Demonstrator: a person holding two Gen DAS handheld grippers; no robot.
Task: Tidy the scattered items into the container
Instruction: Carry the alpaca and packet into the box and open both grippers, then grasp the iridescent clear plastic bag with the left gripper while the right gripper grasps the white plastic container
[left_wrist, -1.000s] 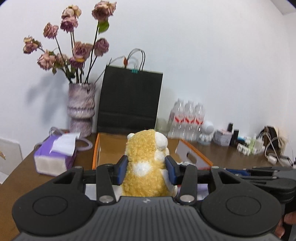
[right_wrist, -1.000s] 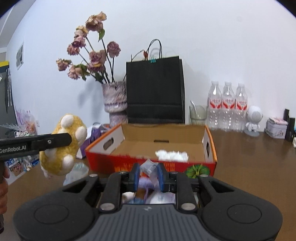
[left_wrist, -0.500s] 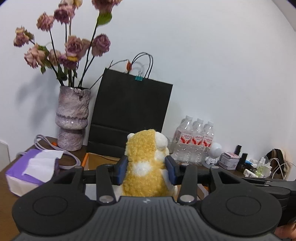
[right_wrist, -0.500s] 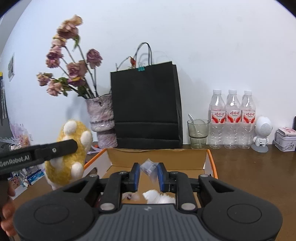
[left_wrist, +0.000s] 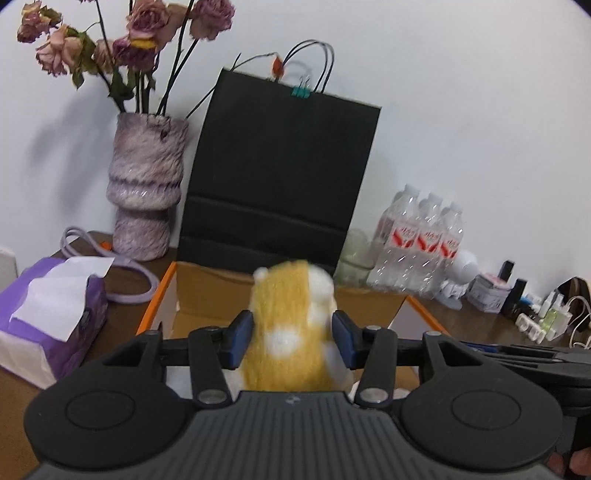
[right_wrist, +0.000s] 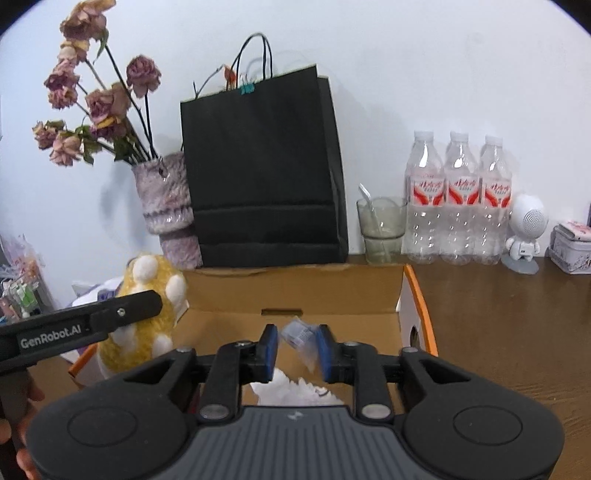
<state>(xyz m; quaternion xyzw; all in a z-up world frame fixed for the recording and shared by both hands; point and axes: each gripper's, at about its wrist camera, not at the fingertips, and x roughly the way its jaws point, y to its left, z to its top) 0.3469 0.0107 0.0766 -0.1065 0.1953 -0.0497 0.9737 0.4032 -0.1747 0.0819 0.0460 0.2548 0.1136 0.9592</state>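
Left tool (left_wrist: 291, 341) grips the fuzzy yellow plush toy with white spots (left_wrist: 291, 328) above the left edge of the orange-rimmed open cardboard box (right_wrist: 417, 291). Right tool (right_wrist: 294, 349) pinches a small clear plastic packet (right_wrist: 301, 338) over the box interior, white crumpled tissue (right_wrist: 291, 391) lying below it.

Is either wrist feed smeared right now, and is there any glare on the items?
Left wrist view: the yellow plush toy with white spots is motion-blurred, background sharper. Right wrist view: the small clear plastic packet is slightly soft; no strong glare in either view; straight edges bow near the frame edges.
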